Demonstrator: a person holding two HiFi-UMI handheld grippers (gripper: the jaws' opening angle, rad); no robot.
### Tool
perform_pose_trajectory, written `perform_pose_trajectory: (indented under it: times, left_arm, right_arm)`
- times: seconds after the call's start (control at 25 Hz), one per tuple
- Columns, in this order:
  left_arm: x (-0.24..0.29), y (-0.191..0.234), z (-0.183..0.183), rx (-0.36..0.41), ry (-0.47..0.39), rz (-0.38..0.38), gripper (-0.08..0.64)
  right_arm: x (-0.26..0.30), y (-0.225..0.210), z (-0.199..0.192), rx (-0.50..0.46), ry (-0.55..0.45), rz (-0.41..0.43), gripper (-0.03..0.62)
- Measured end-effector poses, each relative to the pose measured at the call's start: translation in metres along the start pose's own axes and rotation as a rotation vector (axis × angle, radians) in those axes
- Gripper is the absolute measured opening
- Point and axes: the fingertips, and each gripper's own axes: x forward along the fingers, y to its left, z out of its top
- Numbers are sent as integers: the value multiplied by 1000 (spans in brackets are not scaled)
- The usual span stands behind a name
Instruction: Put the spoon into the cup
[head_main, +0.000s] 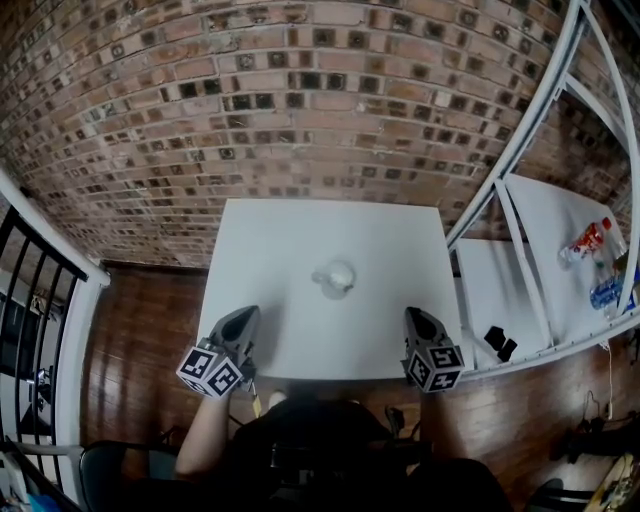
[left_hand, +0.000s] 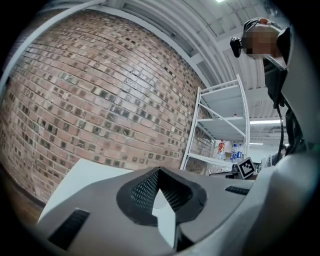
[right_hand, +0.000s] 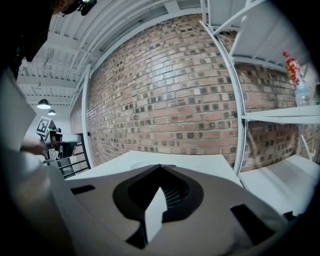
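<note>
While both grey, wedge-shaped claws hang over the near edge of a smooth white square table (head_main: 300, 230), a small pale round cup (head_main: 335, 278) stands alone at its middle, well apart from either. The spoon cannot be made out in any view. The left gripper (head_main: 248, 312) sits at the near left and the right gripper (head_main: 413, 313) at the near right. Each carries a cube of black-and-white square markers. Each claw is pinched together at its pointed tip, with nothing between the ribbed dark pads. A rough brick wall (head_main: 300, 100) rises beyond the table. A white metal shelf (head_main: 555, 215) at right holds plastic bottles (head_main: 588, 240).
</note>
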Motion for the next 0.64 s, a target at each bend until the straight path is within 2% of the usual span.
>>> perform_pose_trajectory:
  times: [0.64]
  left_arm:
    - [-7,4,-4,-9,4,16,3]
  right_arm:
    - [4,2,-9,-9,26,5,2]
